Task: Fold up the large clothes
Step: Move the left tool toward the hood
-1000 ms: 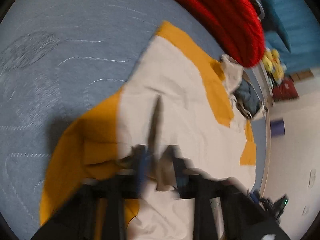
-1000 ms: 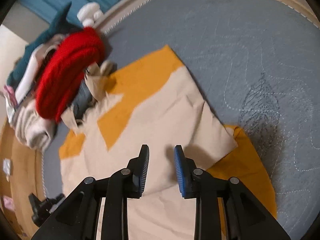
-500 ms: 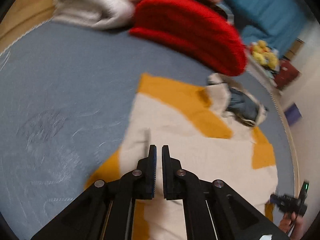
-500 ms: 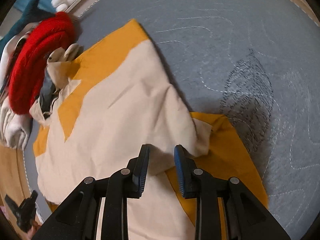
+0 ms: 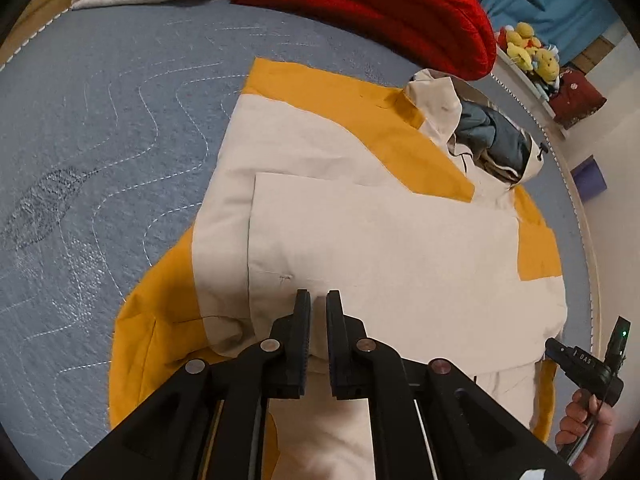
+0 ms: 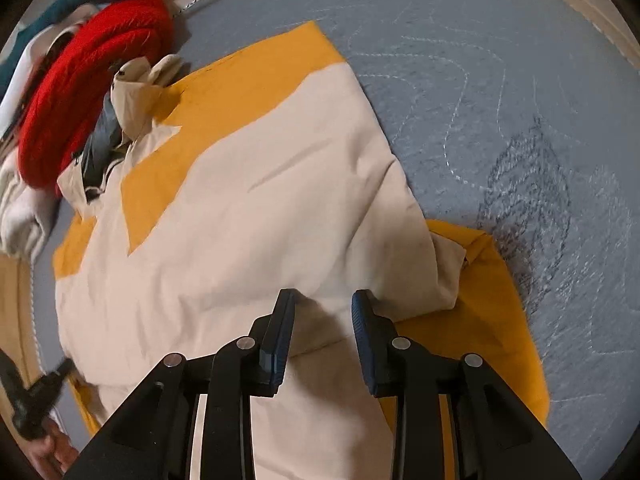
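A: Jacket (image 5: 384,240), cream with orange panels, lies spread on the blue quilted bed (image 5: 120,128); hood end near the red knit (image 5: 380,4); one sleeve folded across the body.

B: Left gripper (image 5: 318,312)?

A: Jaws a narrow slit apart and opening, nothing between them; poised above cream cloth.

B: Right gripper (image 6: 324,312)?

A: Jaws spread and opening, empty; above the folded sleeve edge.

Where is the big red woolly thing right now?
The red woolly garment lies at the far edge of the blue quilt, top of the left wrist view, just beyond the hood of the cream and yellow jacket.
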Available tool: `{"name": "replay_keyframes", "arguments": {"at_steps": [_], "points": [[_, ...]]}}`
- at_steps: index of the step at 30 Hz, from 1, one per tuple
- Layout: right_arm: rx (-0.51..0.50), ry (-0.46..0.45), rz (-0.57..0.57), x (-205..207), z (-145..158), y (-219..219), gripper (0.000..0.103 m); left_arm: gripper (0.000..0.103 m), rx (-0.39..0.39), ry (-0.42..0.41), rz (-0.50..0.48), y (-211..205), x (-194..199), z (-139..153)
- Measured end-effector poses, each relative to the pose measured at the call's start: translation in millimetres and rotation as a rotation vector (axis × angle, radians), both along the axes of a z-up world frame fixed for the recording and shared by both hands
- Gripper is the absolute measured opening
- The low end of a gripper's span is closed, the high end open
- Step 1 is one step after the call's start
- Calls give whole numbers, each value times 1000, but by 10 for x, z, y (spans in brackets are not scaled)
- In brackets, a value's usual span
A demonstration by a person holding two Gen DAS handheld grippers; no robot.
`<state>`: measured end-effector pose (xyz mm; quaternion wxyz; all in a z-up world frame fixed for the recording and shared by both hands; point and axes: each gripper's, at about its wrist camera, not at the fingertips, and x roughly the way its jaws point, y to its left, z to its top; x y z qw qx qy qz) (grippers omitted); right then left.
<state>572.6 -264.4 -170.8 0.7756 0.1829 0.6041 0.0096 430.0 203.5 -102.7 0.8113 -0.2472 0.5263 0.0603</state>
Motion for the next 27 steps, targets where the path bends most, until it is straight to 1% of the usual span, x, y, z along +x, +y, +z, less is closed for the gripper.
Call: {"name": "replay_keyframes", "arguments": {"at_steps": [3, 4, 6, 7, 9, 11, 14, 19, 21, 23, 27], "points": [[-50, -24, 14, -26, 90, 11, 31, 9, -2, 92, -3, 21, -14, -211], [-63, -31, 4, -43, 132, -9, 31, 9, -2, 109, -9, -2, -12, -264], [-98, -67, 3, -74, 246, -24, 31, 9, 0, 96, -2, -18, 4, -243], [-121, -105, 20, -95, 356, 0, 31, 9, -1, 87, 7, -13, -9, -206], [-160, -175, 65, -132, 566, 66, 31, 10, -5, 35, 22, 2, -43, -56], [-211, -272, 127, -194, 830, 169, 31, 10, 8, -8, 22, -1, -81, 84], [-272, -372, 176, -292, 1087, 294, 31, 10, 45, -76, -5, -117, -132, 289], [-301, -410, 230, -457, 1225, 401, 31, 10, 117, -148, -79, -330, -210, 473], [-317, -423, 245, -533, 1257, 398, 31, 10, 143, -174, -98, -439, -212, 517], [-311, -430, 249, -595, 1291, 373, 31, 10, 158, -194, -110, -509, -201, 555], [-300, -425, 235, -639, 1325, 284, 31, 10, 188, -203, -153, -644, -156, 611]]}}
